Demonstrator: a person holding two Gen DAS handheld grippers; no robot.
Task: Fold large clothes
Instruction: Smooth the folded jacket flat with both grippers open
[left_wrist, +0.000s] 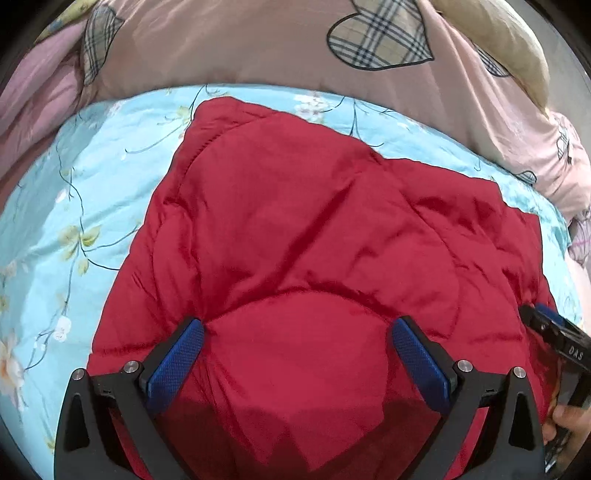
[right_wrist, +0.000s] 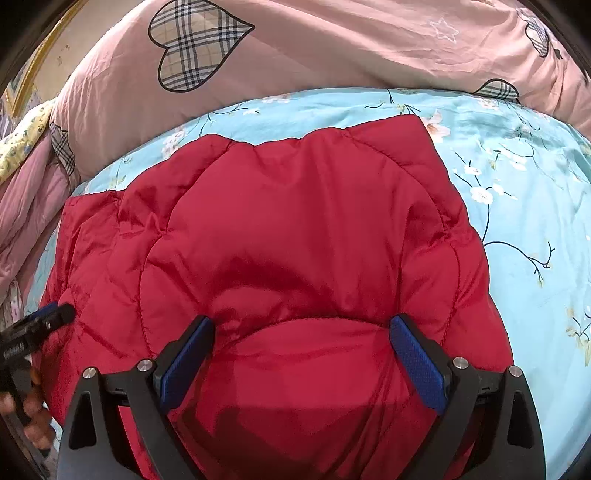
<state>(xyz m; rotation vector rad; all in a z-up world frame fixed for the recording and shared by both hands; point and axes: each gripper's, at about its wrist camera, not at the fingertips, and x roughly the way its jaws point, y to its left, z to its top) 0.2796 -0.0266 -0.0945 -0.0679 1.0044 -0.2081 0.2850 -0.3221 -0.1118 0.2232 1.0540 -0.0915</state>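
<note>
Your left gripper (left_wrist: 297, 343) and right gripper (right_wrist: 301, 339) are both set over the near part of the red quilted jacket (left_wrist: 314, 229), side by side, each with its jaws spread wide and a puffed bulge of red fabric swelling up between the blue pads (left_wrist: 177, 365). Neither pair is pinching yet; the fingers look pressed down on either side of the bulge. The jacket lies flat on the light blue floral sheet (left_wrist: 92, 206), with the pink heart-print duvet (left_wrist: 229, 40) heaped beyond its far edge. What matters for your next move is direction: the bulk of the jacket stretches straight ahead of both grippers, away from you, and its far hem runs crosswise, roughly parallel to the line joining your two hands. From the left wrist view the right tool shows at the jacket's right edge; from the right wrist view the left tool shows at its left edge. So each hand covers its own side about equally, and a fold would probably carry the near edge forward.
</note>
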